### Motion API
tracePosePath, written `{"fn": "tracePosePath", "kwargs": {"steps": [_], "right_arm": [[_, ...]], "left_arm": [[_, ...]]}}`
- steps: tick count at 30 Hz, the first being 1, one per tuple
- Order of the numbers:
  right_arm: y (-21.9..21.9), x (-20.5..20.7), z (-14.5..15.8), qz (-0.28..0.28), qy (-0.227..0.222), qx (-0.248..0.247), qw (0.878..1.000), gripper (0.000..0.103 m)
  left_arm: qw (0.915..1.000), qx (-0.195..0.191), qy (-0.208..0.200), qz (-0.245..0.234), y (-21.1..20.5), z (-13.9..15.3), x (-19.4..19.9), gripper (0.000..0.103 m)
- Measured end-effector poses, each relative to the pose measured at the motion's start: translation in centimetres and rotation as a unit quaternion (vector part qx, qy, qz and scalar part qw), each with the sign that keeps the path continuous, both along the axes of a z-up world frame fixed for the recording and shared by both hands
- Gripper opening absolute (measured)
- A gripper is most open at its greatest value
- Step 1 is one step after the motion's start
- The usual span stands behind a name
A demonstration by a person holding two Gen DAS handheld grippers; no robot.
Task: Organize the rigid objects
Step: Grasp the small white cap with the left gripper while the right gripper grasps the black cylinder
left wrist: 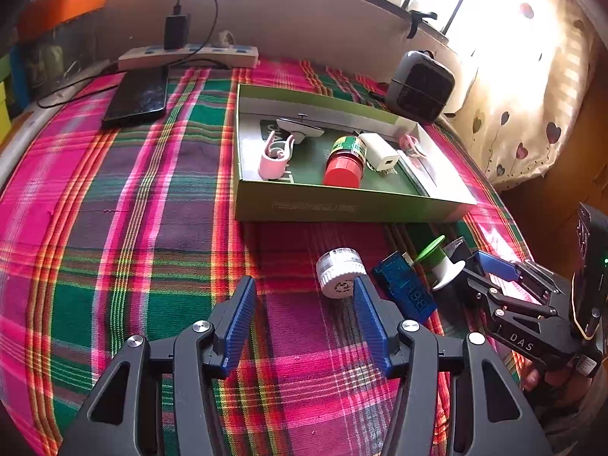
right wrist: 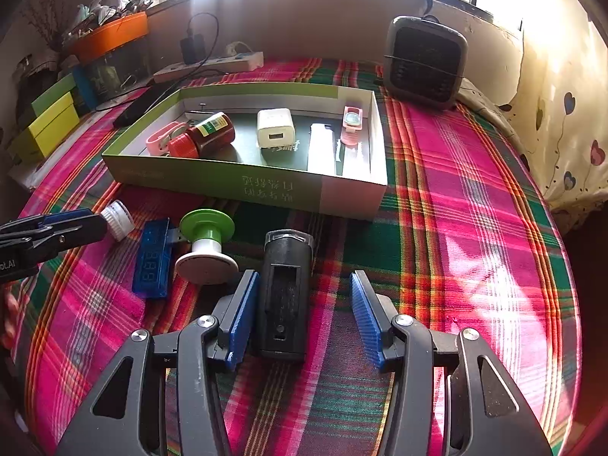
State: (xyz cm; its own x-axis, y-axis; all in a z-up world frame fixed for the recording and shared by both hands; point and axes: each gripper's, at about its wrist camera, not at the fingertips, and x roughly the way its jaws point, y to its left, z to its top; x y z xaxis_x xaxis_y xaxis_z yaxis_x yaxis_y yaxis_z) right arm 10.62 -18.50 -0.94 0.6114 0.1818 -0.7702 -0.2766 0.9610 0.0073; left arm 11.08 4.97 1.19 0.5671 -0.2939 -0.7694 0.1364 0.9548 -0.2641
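Observation:
A plaid cloth covers the table, and on it stands a shallow green box (left wrist: 342, 212) (right wrist: 228, 186) with a red-capped bottle (left wrist: 342, 167), a white charger (right wrist: 275, 129) and pink clips inside. In front of the box lie a small white jar (left wrist: 340, 273) (right wrist: 117, 218), a blue USB meter (left wrist: 404, 285) (right wrist: 152, 262), a green and white spool (left wrist: 437, 262) (right wrist: 207, 243) and a black device (right wrist: 283, 296). My left gripper (left wrist: 304, 304) is open and empty, with the jar just past its right fingertip. My right gripper (right wrist: 304, 300) stands open around the black device; the left pad is against it, the right pad apart.
A black phone (left wrist: 138, 95) and a power strip (left wrist: 190, 57) lie at the back left. A grey boxy appliance (right wrist: 425, 60) stands at the back right beside the box. Coloured boxes (right wrist: 49, 121) sit off the left edge, and a patterned curtain (right wrist: 562, 114) hangs right.

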Motion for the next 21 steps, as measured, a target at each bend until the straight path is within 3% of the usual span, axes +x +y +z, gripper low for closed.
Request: {"fn": "tracePosePath", "kwargs": {"steps": [14,21], "right_arm": [[-0.4,0.1,0.0,0.017,0.000,0.000,1.000,0.049],[-1.0,0.2,0.0,0.012,-0.001,0.003,1.000,0.037]], "left_arm": [[1.0000,0.008,0.003,0.003,-1.7,0.0,0.5,0.053],[0.9996,0.029,-0.001,0.006,-2.3,0.0,1.1,0.053]]}}
